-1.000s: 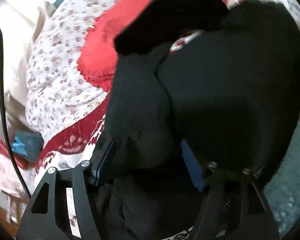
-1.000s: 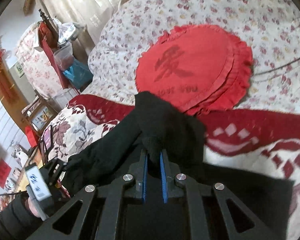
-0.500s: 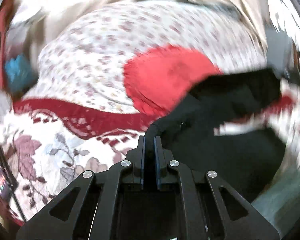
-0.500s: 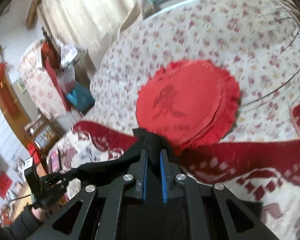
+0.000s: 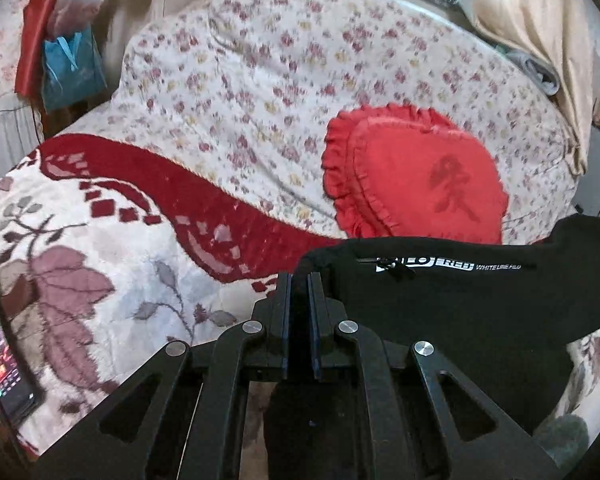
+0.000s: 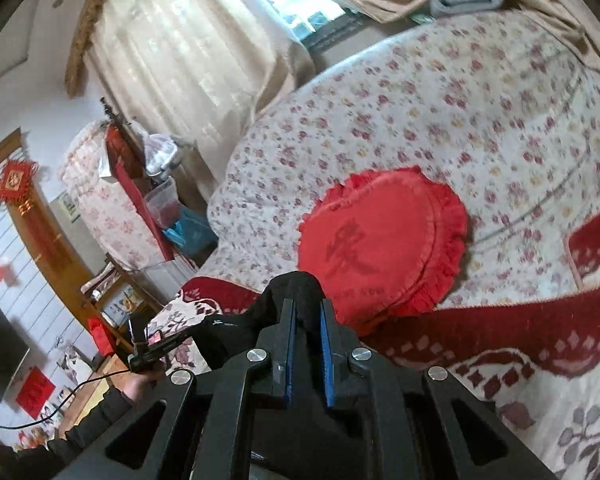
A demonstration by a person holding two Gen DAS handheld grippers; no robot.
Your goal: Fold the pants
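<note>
Pants (image 5: 440,304) of soft black fabric are held up above the bed (image 5: 100,280), stretched between the two grippers, with a red round cushion (image 5: 416,176) seen behind them. The left gripper (image 5: 299,280) has its jaws narrowed onto one corner of the cloth, beside a zip pocket and a white printed label; the right gripper (image 6: 306,308) has its jaws pinched on a bunched fold of the same garment (image 6: 296,284).

The cloth is judged light, limp and likely to sag or slide, so it is best gripped at firm edges such as the waistband or hem corners, and kept taut between both grips. A thick bunch in the jaws may slip less than a single layer.

Compared with a second ago, the left jaws, then wide around a heap of dark fabric, have been closed on it. The garment, then lying piled on the bed, has been lifted and spread into a straight band, and both cameras have been raised to face the floral quilt (image 6: 440,120).
</note>
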